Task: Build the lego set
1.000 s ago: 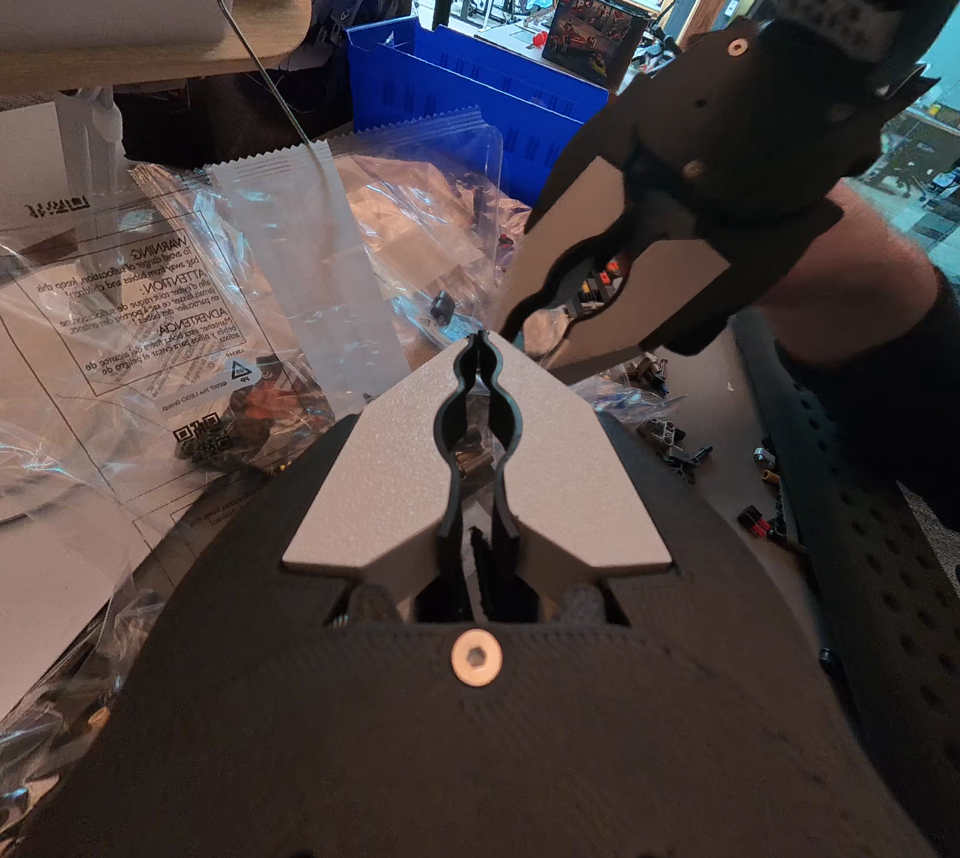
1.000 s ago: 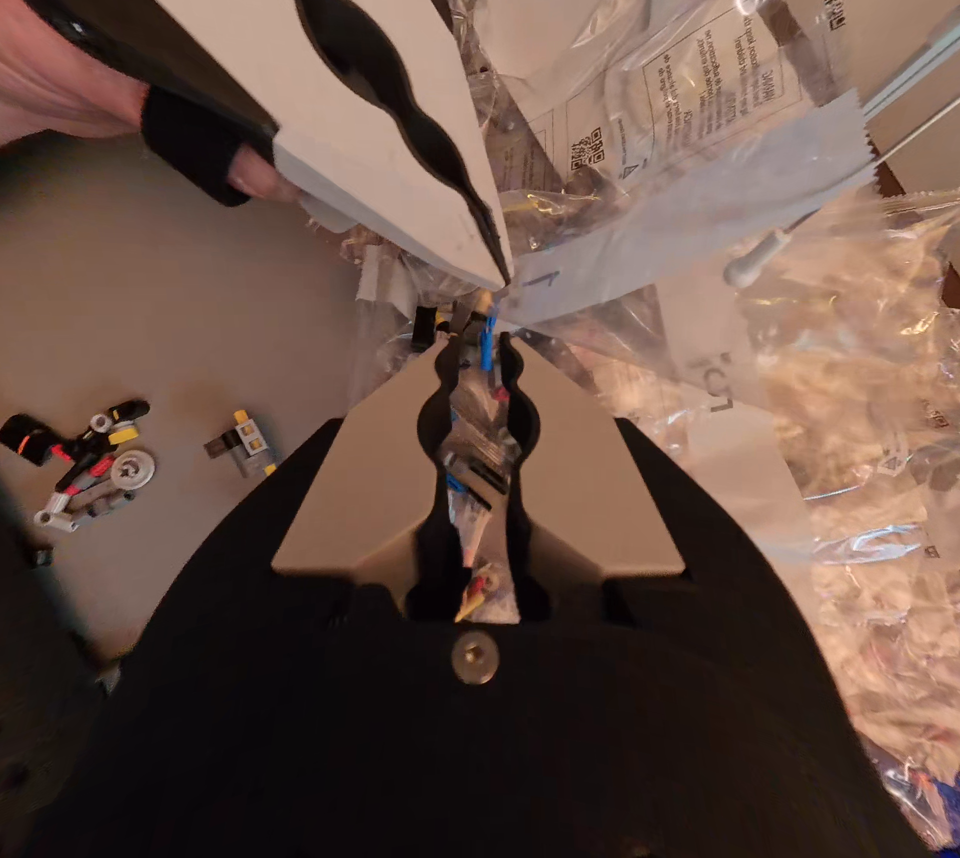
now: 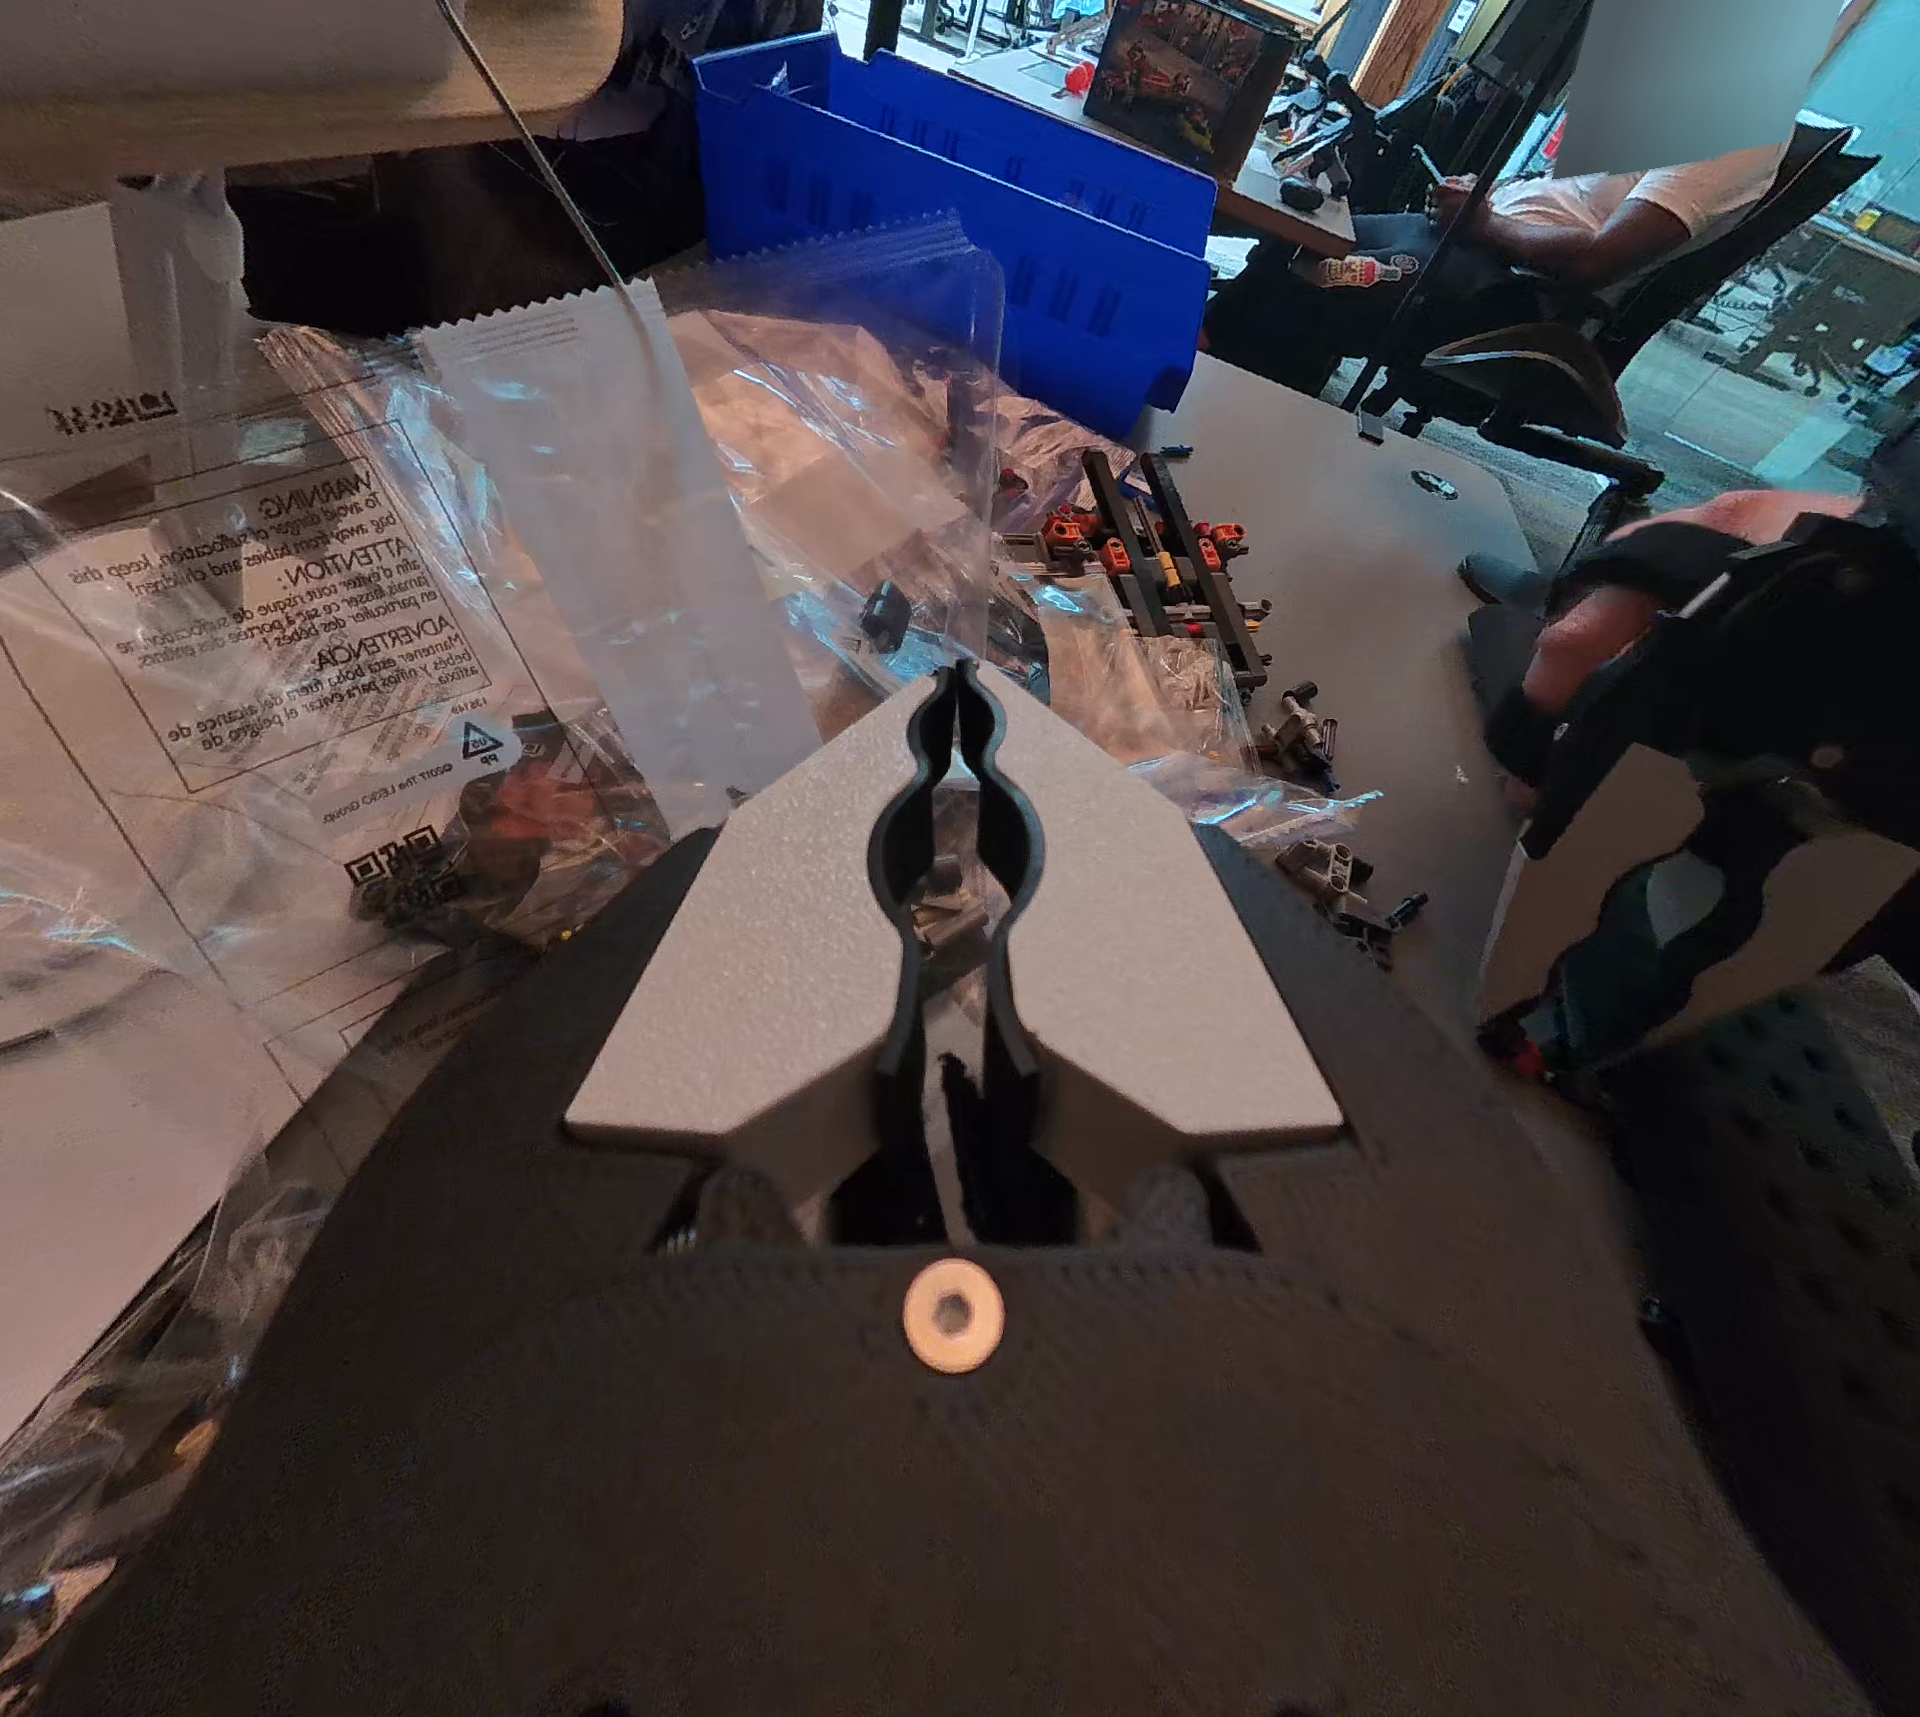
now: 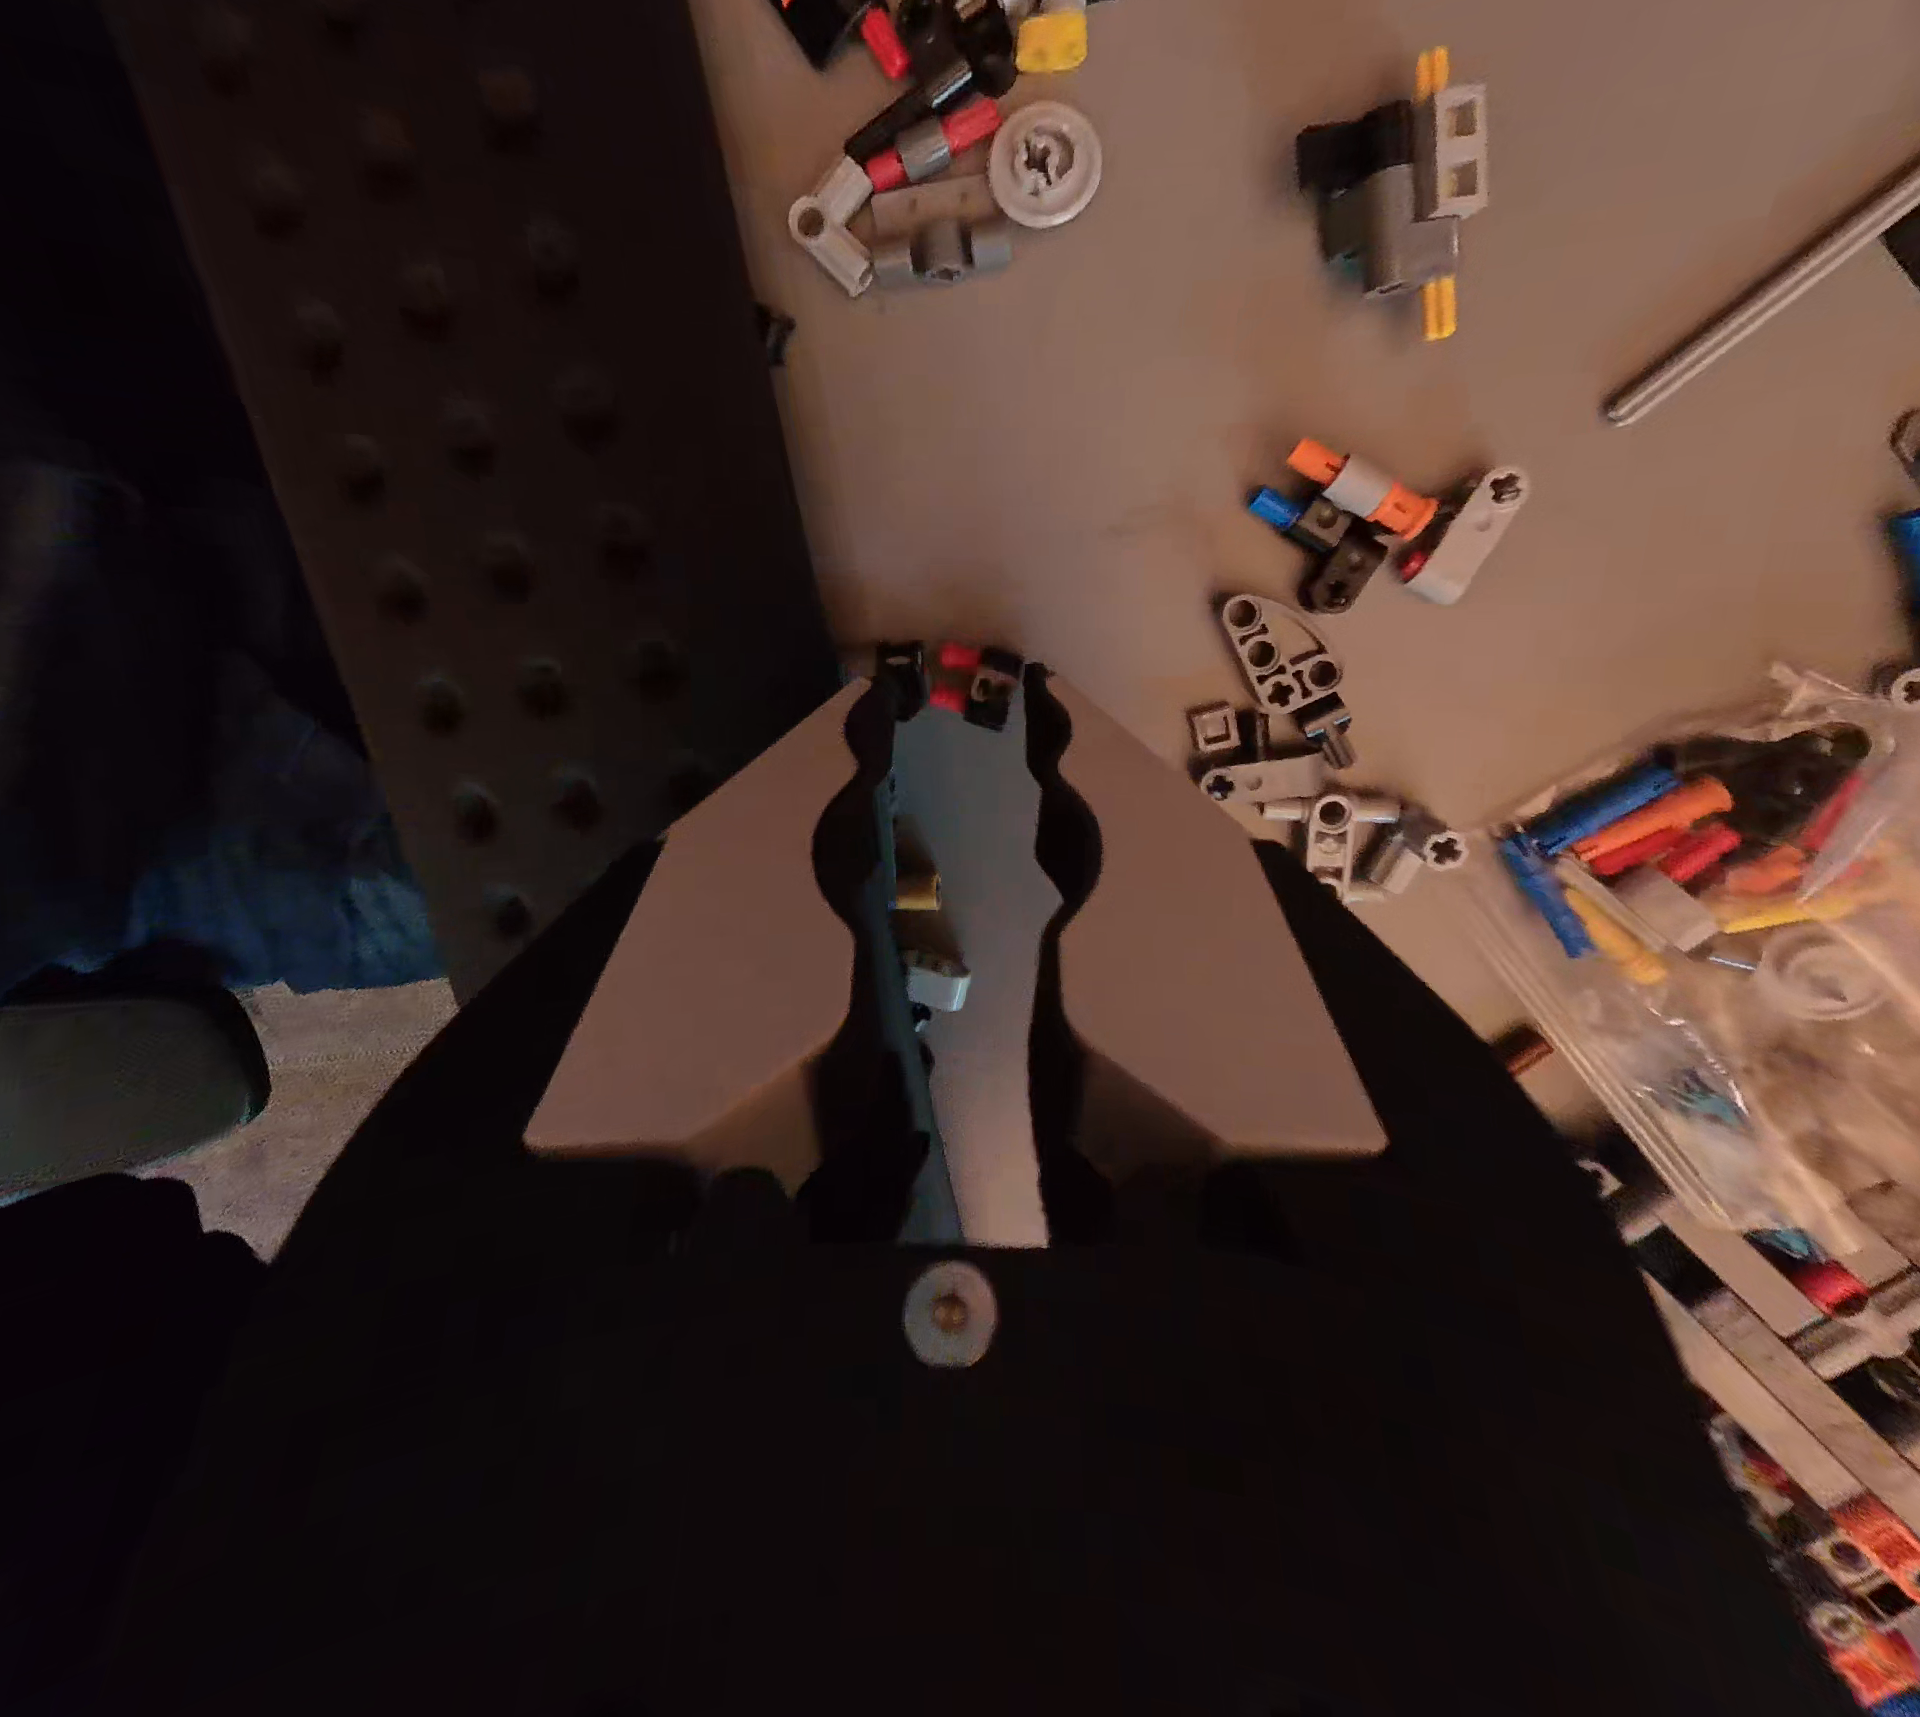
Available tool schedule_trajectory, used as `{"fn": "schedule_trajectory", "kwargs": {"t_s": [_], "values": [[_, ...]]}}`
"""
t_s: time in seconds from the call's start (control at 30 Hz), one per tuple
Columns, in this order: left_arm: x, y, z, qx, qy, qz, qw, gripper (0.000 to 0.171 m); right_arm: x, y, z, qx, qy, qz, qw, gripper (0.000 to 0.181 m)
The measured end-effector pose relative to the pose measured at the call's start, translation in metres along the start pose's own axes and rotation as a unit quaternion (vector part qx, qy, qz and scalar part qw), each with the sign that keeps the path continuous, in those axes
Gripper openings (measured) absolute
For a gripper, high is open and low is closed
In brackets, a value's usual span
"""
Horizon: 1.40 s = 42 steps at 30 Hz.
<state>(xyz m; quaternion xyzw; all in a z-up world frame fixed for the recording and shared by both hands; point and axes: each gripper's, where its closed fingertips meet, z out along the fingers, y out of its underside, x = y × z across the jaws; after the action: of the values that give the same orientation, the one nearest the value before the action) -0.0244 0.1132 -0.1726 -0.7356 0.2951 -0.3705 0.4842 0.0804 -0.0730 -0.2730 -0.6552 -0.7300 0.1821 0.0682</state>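
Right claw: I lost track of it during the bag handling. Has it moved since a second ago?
Yes. The right claw left the bags near the blue bin, swinging right and toward the table's near edge, over loose pieces.

The left wrist view looks low and forward across the tabletop (image 3: 1340, 524), over clear plastic bags (image 3: 582, 587) toward a blue bin (image 3: 966, 213). The right wrist view faces almost straight down, close above loose lego pieces (image 4: 935, 109). Both share the tabletop's near edge; the left view catches the right tool (image 3: 1538, 1033).
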Motion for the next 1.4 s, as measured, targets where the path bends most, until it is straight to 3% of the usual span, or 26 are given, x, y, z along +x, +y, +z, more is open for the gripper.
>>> {"fn": "schedule_trajectory", "kwargs": {"t_s": [0.23,0.4,0.63,0.87,1.0,1.1,1.23,1.4], "values": [[0.0,0.0,0.0,0.0,0.0,0.0,1.0,0.0,0.014,-0.005,0.0,0.016,0.033,-0.005,0.999,0.004],[0.0,0.0,-0.001,0.001,-0.001,0.0,1.0,0.0,0.033,-0.006,-0.005,0.025,0.064,0.02,0.997,0.014],[0.0,0.0,0.0,-0.001,0.0,0.0,1.0,0.0,0.007,0.008,-0.018,0.015,0.024,-0.018,0.999,0.025],[0.0,0.002,0.002,-0.004,0.0,0.001,1.0,0.0,0.014,0.009,0.0,0.003,0.042,-0.029,0.999,0.006],[0.0,0.003,0.002,-0.005,0.001,0.001,1.0,0.0,0.025,-0.004,-0.006,0.028,0.066,-0.014,0.997,0.01],[-0.001,0.002,0.001,-0.003,0.001,-0.001,1.0,0.0,0.02,0.006,-0.022,0.023,0.052,0.003,0.998,0.02],[-0.001,0.002,0.002,-0.004,0.002,-0.001,1.0,0.0,0.008,0.041,-0.034,-0.034,0.018,0.011,0.999,0.032],[0.0,0.003,0.002,-0.006,0.001,0.0,1.0,0.0,0.006,0.06,-0.028,-0.059,0.0,0.017,0.998,0.025]]}}
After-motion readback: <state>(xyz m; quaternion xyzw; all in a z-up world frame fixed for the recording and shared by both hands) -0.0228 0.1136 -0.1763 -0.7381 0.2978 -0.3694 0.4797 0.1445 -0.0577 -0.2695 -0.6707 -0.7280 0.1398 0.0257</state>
